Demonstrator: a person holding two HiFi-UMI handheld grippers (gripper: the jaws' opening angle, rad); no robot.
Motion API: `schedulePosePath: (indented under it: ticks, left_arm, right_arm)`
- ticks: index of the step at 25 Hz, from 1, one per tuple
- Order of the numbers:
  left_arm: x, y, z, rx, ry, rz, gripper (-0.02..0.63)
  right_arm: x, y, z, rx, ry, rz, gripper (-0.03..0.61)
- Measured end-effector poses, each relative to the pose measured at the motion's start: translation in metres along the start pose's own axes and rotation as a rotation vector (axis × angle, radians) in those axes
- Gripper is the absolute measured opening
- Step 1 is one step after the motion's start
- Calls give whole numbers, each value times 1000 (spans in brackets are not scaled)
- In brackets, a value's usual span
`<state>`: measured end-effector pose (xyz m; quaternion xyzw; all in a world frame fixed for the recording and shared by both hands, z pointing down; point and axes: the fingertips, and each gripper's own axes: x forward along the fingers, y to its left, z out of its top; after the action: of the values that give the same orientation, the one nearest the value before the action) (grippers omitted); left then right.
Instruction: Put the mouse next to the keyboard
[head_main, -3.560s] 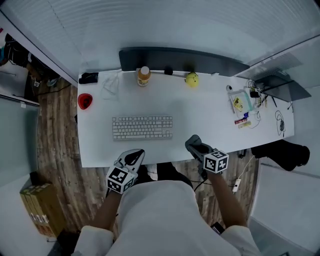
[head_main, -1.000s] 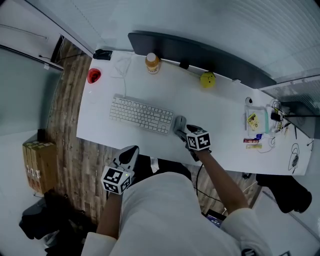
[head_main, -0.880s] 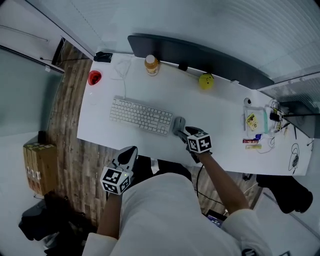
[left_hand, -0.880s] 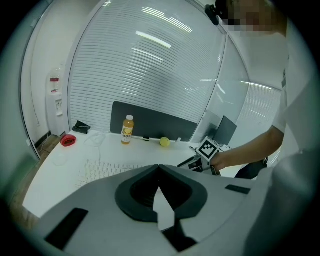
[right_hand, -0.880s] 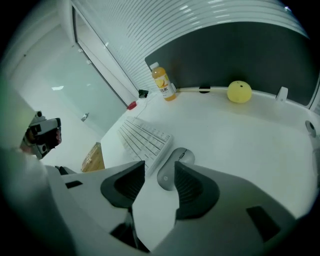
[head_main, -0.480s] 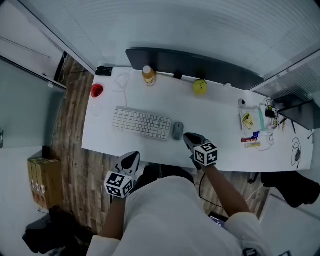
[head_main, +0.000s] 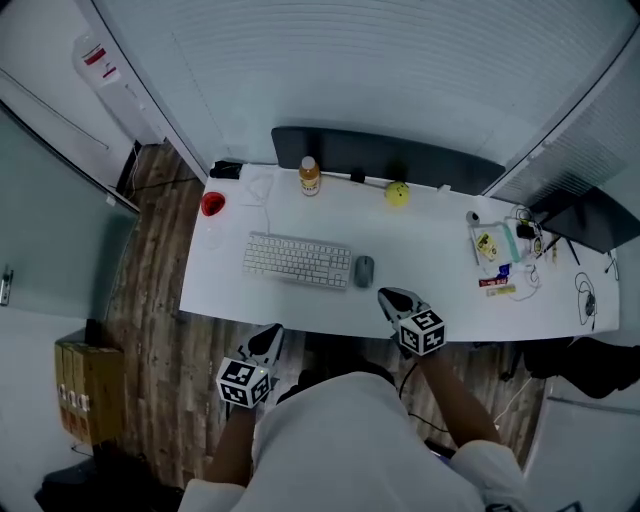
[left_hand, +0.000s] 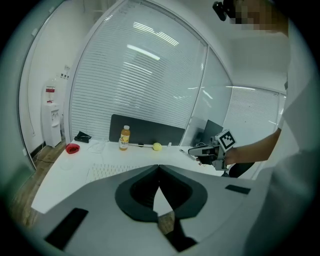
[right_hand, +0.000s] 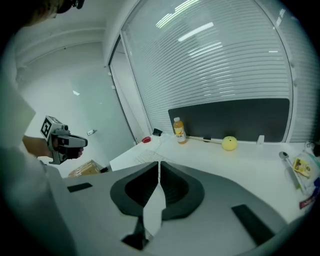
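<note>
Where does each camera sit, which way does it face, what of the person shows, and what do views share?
Head view: on the head, steeply down onto desk, keyboard and mouse; torso, forearms, left gripper, right gripper show.
Left gripper view: on the left gripper, along its shut jaws across the desk toward blinds; right gripper at right.
Right gripper view: on the right gripper, along its shut jaws toward the desk's back; left gripper at left.
Shared by all: bottle, yellow ball.
</note>
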<state>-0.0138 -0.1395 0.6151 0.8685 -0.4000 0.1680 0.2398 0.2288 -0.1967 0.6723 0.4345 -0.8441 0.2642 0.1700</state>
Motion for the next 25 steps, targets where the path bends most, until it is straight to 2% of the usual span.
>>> schedulePosePath:
  ticks: [6, 13, 20, 25]
  left_arm:
    - [-35, -5, -20, -20, -36, -19, 18]
    - [-57, -13, -25, -14, -76, -90, 18]
    - [-60, -18, 3, 33, -135, -104, 18]
    - [-53, -35, 20, 63, -163, -104, 18]
  right_arm:
    - [-37, 28, 6, -87, -49, -97, 38]
    - [-80, 54, -1, -108, -92, -246, 38]
    - [-120, 75, 13, -127, -167, -258, 38]
    - [-145, 66, 22, -114, -203, -276, 38]
